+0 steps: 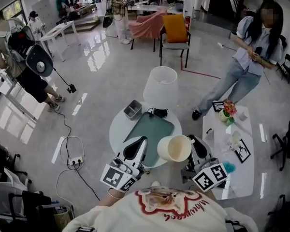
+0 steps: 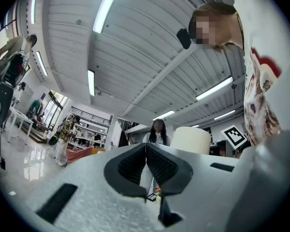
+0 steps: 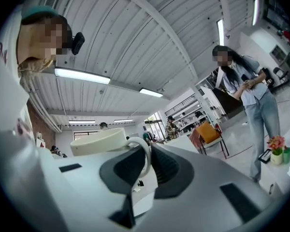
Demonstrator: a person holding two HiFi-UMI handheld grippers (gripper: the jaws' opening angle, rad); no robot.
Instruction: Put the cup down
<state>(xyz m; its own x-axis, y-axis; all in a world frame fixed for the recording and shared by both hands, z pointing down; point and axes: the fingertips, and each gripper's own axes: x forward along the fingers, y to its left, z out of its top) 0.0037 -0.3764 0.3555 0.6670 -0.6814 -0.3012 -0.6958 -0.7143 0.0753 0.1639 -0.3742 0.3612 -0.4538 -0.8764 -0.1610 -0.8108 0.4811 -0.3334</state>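
Cup point(image 3: 97, 141) handle between right tongs point(image 3: 146, 154)

Glossy grey floor point(image 1: 111, 76), round white table point(image 1: 117, 129), orange chair point(image 1: 175, 30), ceiling strip lights point(image 3: 82, 75)

On round table point(image 1: 117, 131), teal mat point(image 1: 153, 131)

Head view looks steeply down; both gripper views face the ceiling point(image 2: 135, 52), sharing the cup point(image 2: 191, 140).
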